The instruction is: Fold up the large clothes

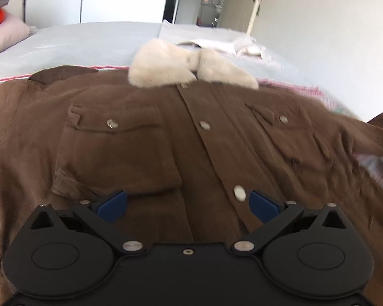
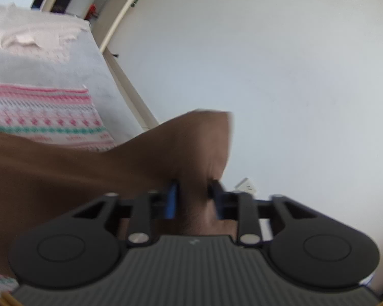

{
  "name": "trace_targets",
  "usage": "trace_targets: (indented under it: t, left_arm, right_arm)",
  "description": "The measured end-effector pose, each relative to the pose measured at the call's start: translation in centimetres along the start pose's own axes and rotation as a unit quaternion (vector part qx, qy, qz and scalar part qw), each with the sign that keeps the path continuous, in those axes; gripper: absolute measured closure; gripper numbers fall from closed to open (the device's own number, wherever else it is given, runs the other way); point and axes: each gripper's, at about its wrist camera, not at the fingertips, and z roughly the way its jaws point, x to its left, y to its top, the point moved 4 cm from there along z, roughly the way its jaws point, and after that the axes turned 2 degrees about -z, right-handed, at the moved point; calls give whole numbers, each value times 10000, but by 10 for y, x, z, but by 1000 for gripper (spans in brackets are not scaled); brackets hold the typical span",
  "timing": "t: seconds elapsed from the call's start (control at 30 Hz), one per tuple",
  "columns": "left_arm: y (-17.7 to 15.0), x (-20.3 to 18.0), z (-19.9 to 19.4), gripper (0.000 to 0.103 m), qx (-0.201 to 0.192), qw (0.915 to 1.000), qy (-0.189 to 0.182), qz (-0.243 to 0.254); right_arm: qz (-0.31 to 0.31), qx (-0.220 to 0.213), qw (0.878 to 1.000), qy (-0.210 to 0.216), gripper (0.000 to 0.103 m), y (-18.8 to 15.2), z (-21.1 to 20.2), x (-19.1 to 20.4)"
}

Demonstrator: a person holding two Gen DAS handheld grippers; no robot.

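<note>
Brown jacket [image 2: 166, 153] in right tongs [image 2: 192, 199]

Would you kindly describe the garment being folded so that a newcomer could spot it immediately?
Look at the bed with its pale grey cover. Spread across its near end lies a brown jacket, front up. Its fluffy cream collar and silver snap buttons set it apart from the pale folded cloth behind.

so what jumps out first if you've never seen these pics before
A big brown jacket with a cream fleece collar lies front-up across the bed, filling the left wrist view, with the open left gripper hovering over its button placket. In the right wrist view, the right gripper pinches a bunched brown sleeve end, lifted in front of the white wall above a pink-and-green patterned blanket.
</note>
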Motion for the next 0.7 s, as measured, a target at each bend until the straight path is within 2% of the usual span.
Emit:
trace_targets:
  t: [0.07,0.17,0.27,0.37,0.47,0.53,0.57,0.6,0.63,0.7]
  left_arm:
    - [-2,-3,-6,0,-78,9999,12,128]
    - [-2,1,-16,0,-130,9999,48,93]
    - [-2,3,-24,0,-207,9997,33,-80]
    - [-5,0,-25,0,-412,9990,-182,-59]
    - [-17,0,-23,0,-604,9971,-465,58]
    - [-33,6,-20,0,-480,9978,-445,103]
    - [-42,9,-22,0,-460,9979,-405,185]
    - [-50,11,-27,0,-517,9976,-397,250]
    - [-57,13,-37,0,-607,9968,-452,274]
    - [-67,16,-54,0,-567,9962,-618,250]
  right_arm:
    - [145,-178,9997,75,38,-2,-10,0]
    - [116,-462,9972,568,35,0,-34,6]
    - [255,-614,9851,1583,35,4,-67,16]
    - [440,-623,9537,2909,37,-2,-106,41]
    - [481,-622,9099,4074,44,-12,-140,82]
    - [641,-525,8766,4740,44,-25,-162,105]
    - [696,-418,8640,4970,44,-33,-163,118]
    - [723,-307,8573,5088,44,-43,-163,128]
    - [710,-179,8558,5122,44,-54,-162,135]
    - [605,-80,8609,5051,46,-80,-153,147]
